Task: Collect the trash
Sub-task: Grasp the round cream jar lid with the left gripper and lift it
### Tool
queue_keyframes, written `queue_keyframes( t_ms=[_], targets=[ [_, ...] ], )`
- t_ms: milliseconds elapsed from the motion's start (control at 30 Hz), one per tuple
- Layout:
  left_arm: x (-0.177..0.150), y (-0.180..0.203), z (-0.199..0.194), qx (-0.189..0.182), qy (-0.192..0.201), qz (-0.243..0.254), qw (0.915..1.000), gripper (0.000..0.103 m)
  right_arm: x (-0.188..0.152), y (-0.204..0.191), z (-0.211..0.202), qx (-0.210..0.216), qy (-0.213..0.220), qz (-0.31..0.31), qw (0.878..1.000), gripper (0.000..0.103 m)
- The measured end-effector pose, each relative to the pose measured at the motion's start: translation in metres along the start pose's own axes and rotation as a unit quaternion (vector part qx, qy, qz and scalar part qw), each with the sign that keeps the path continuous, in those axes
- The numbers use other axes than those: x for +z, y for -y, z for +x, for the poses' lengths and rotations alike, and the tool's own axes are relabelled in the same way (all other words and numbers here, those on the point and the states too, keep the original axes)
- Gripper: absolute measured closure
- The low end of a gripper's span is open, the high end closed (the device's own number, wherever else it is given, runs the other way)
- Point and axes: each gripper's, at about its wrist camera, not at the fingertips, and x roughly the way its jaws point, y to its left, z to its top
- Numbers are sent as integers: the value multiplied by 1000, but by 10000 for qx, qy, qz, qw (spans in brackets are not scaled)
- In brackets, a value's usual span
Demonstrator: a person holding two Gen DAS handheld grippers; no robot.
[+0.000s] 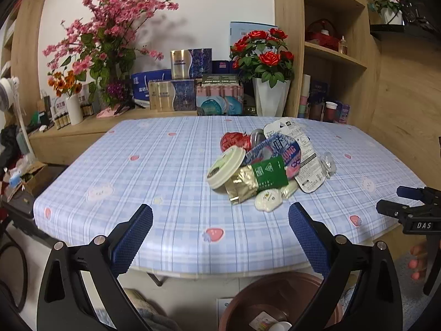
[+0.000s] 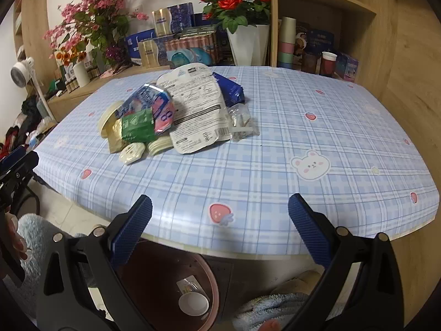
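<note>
A heap of trash (image 1: 264,162) (image 2: 171,115) lies on the blue checked tablecloth (image 1: 154,171) (image 2: 303,127): a white-green lid (image 1: 224,169), a gold pouch (image 1: 242,184), a green packet (image 1: 270,172) (image 2: 137,127), a white printed card (image 2: 195,110), a clear plastic wrapper (image 2: 242,122). A brown bin (image 1: 275,300) (image 2: 171,284) stands on the floor below the table's near edge, holding a small white cup (image 2: 193,303) and a wrapper. My left gripper (image 1: 220,226) is open over the table edge, empty. My right gripper (image 2: 220,218) is open too, empty, above the bin and table edge.
Behind the table a wooden counter carries gift boxes (image 1: 176,93), pink blossoms (image 1: 110,27) and red roses in a white vase (image 1: 268,96). Shelves (image 1: 330,55) with cups stand at the right. A fan (image 2: 22,69) and clutter lie on the left floor. Blue fluffy fabric (image 2: 264,314) lies near the bin.
</note>
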Motion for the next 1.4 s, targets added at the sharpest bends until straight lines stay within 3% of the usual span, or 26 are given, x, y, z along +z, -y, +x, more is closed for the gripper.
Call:
queue_keyframes(
  t_ms=[267, 667, 767, 867, 1033, 1100, 1300, 1367, 1400],
  targets=[
    [14, -2, 24, -128, -233, -63, 9996, 6, 7, 13, 17, -31, -126, 146, 9998, 6],
    [52, -26, 84, -489, -835, -1064, 9896, 6, 20, 27, 58, -120, -322, 281, 9990, 6],
    [60, -36, 107, -673, -1059, -1488, 9809, 6, 25, 27, 68, -70, -345, 288, 9990, 6],
    [62, -49, 135, -782, -1315, -2069, 9663, 6, 29, 26, 76, -37, -372, 273, 9989, 6],
    [53, -72, 184, -1024, -1774, -3113, 9280, 7, 32, 25, 87, -24, -431, 232, 9988, 6],
    [47, -76, 196, -1068, -1893, -3343, 9171, 7, 33, 26, 90, -37, -461, 235, 9987, 6],
    [36, -78, 217, -1284, -2004, -3677, 8990, 7, 33, 30, 99, -78, -534, 265, 9982, 6],
    [34, -78, 220, -1340, -2005, -3702, 8971, 7, 33, 30, 101, -86, -548, 255, 9981, 6],
    [35, -77, 220, -1342, -1978, -3633, 9005, 7, 34, 30, 103, -91, -556, 247, 9981, 6]
  ],
)
